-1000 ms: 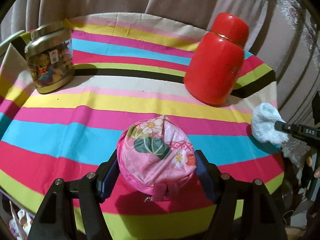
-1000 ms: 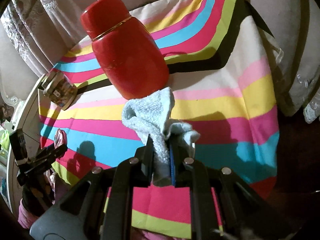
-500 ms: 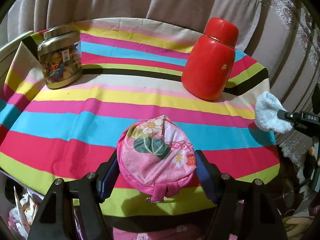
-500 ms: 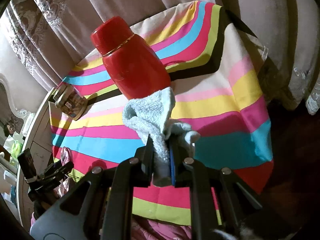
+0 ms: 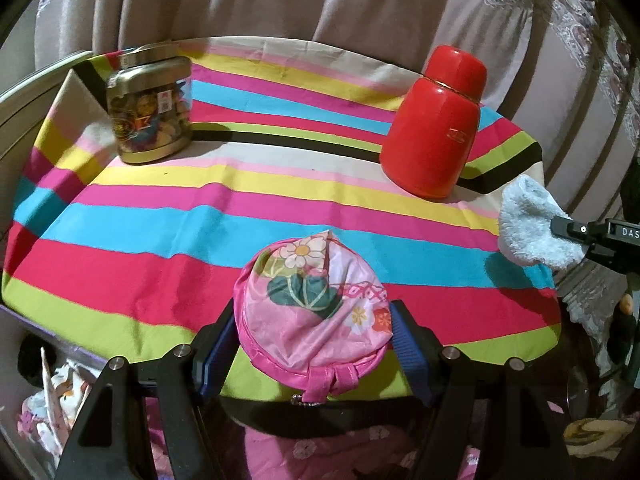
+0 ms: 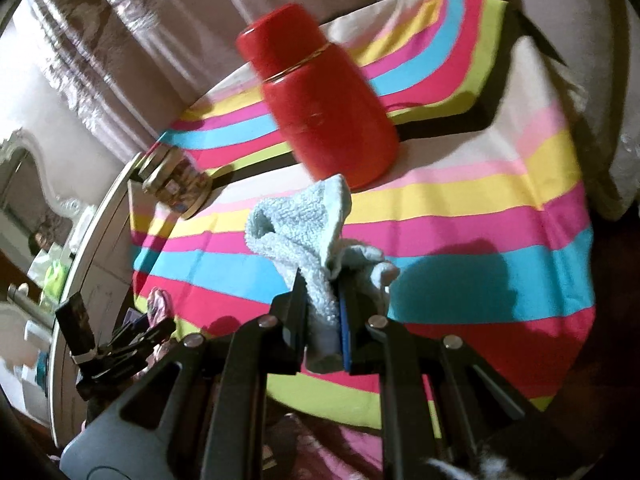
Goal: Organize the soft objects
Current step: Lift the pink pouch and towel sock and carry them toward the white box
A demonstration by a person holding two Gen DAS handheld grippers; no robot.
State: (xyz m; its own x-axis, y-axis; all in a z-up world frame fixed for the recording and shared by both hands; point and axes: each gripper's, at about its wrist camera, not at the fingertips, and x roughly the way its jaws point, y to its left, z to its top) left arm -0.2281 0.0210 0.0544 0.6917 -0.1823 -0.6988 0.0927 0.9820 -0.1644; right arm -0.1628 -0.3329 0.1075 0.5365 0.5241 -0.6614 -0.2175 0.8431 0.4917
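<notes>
A round table under a striped cloth (image 5: 168, 224) of pink, blue, yellow, green and black fills both views, with pale curtains (image 5: 248, 0) behind it. On the far side a red flask (image 5: 434, 124) stands upright at the right, and a gold-lidded jar (image 5: 150, 108) with a busy picture label stands upright at the left; the jar's print is too small to read.

The left gripper (image 5: 314, 340) is clamped on a round pink pouch (image 5: 312, 312), its blue pads pressing the pouch's left and right sides over the table's near edge. The pouch is shiny fabric printed with flowers and green leaves, edged in bright pink, with a small loop at its near side.

The right gripper (image 6: 322, 312) has its jaws nearly together, pinching a pale blue washcloth (image 6: 304, 236). The fluffy, crumpled cloth bunches up ahead of the fingertips, above the table's right part. In the left view, that gripper's body shows the letters "DAS".
</notes>
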